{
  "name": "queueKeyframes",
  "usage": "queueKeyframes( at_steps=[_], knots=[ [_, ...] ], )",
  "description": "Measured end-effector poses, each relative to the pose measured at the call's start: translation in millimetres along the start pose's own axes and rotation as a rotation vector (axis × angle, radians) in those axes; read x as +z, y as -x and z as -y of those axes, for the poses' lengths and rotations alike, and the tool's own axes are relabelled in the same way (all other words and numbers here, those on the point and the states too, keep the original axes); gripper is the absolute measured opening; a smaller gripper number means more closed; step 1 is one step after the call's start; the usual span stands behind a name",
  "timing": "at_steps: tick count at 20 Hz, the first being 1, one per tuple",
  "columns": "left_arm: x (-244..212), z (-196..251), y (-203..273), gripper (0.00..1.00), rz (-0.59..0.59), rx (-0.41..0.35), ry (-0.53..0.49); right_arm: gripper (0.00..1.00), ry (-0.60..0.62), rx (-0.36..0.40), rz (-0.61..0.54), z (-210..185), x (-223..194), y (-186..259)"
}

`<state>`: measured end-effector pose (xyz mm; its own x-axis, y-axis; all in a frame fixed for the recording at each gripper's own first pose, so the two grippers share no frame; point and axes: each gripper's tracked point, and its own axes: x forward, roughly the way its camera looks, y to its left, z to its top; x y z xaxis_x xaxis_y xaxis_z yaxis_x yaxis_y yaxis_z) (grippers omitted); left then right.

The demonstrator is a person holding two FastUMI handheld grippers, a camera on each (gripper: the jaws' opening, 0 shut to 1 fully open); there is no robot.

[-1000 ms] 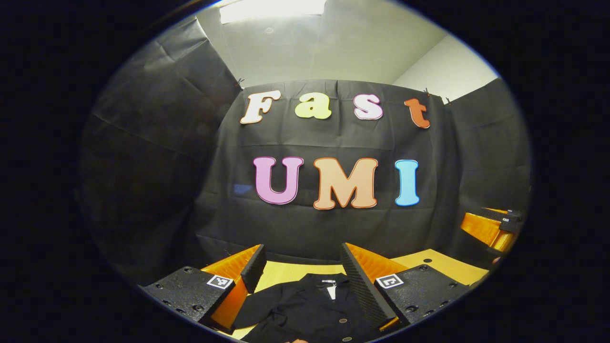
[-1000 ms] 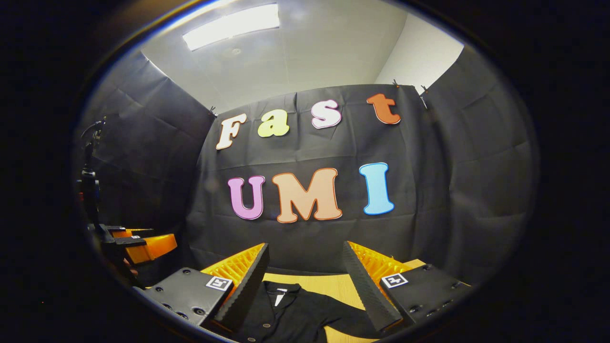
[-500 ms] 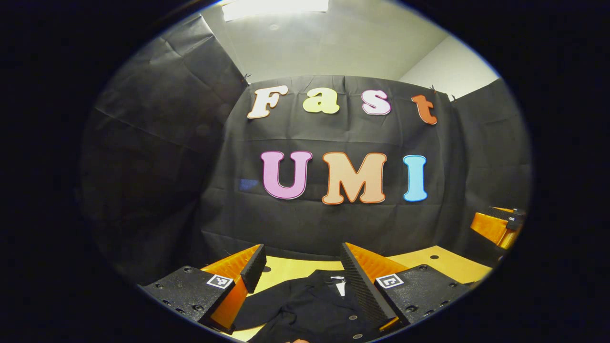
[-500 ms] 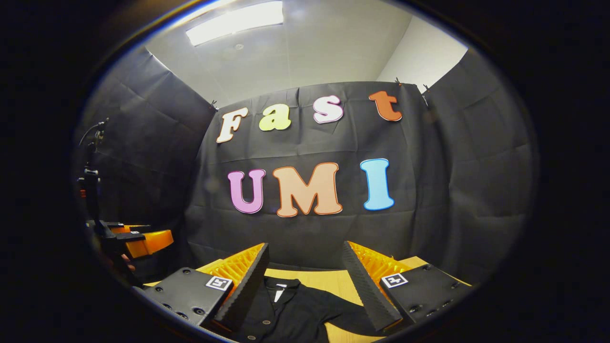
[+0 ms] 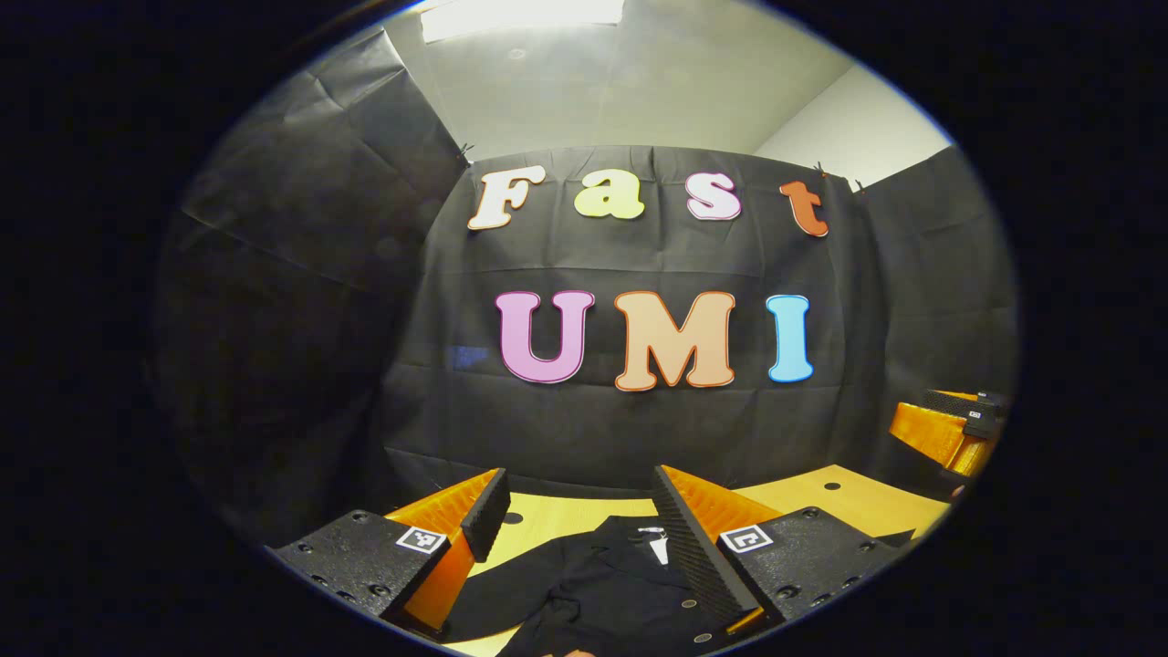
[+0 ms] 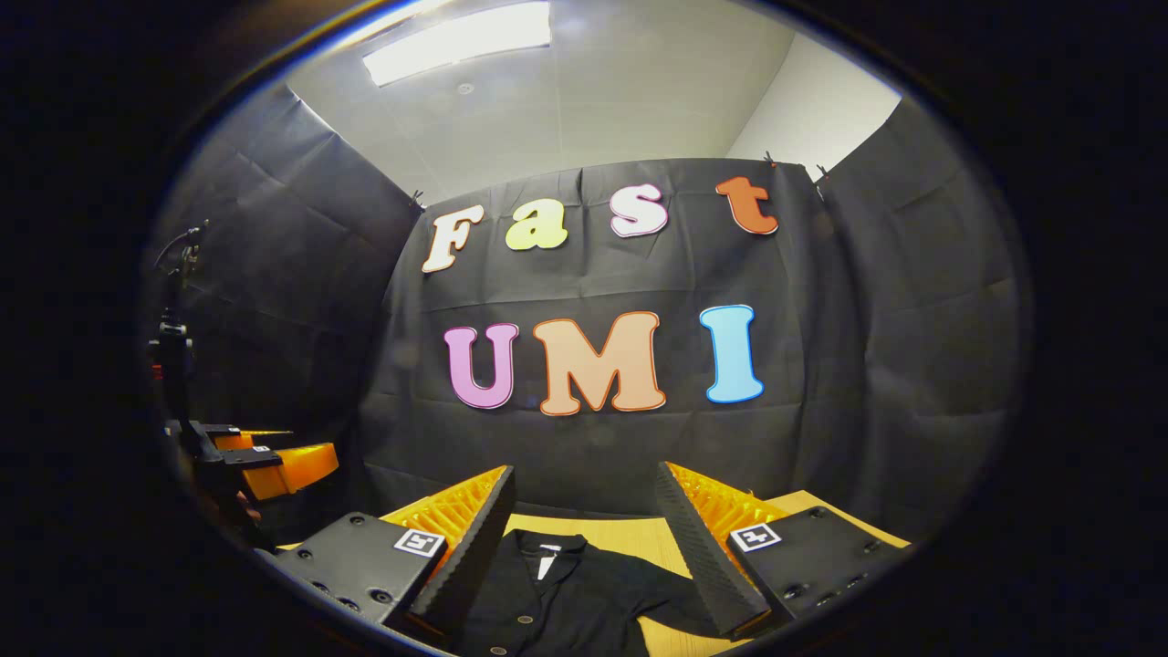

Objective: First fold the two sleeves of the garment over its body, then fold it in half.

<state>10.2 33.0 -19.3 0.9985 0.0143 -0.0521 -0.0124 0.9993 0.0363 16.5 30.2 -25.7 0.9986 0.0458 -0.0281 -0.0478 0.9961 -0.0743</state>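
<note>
left gripper (image 5: 575, 511), seen in the left gripper view: fingers spread wide with nothing between them, held above the tabletop (image 5: 839, 502) and aimed nearly level toward the booth's back wall, so the garment (image 5: 593, 584) appears low between the fingers. the garment, a dark buttoned shirt, lies flat on the tabletop with its collar (image 5: 650, 532) toward the wall and its left sleeve (image 5: 497, 593) spread outward, apparently laid out front-up so that each sleeve can be taken from its own side. no fold seems to be made yet. right gripper (image 6: 584, 516), seen in the right gripper view: fingers likewise parted and empty, also held off the cloth at a near-level pitch. in this view the collar sits just inside the near finger and the right sleeve (image 6: 671, 589) reaches out toward the other finger, over bare tabletop. each gripper appears at the edge of the other's view, the pair standing well apart, one to either side of the shirt; this placement suits a start on the sleeves, one per gripper.
</note>
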Motion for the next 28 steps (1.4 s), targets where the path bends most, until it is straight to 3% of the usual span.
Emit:
queueKeyframes(
  at_steps=[9,15,28],
  knots=[
    [1.4,2.4,-3.5,0.92,0.006,0.005,0.005,0.94,-0.004,0.003,-0.011,7.1,-0.6,-3.6],
    [0.6,9.2,-4.8,0.92,0.003,0.023,0.005,0.94,0.014,-0.002,-0.008,33.6,0.6,-13.3],
    [-7.3,40.1,-7.7,0.92,-0.024,0.049,-0.023,0.97,0.109,-0.178,-0.166,182.0,-52.2,-28.8]
  ],
)
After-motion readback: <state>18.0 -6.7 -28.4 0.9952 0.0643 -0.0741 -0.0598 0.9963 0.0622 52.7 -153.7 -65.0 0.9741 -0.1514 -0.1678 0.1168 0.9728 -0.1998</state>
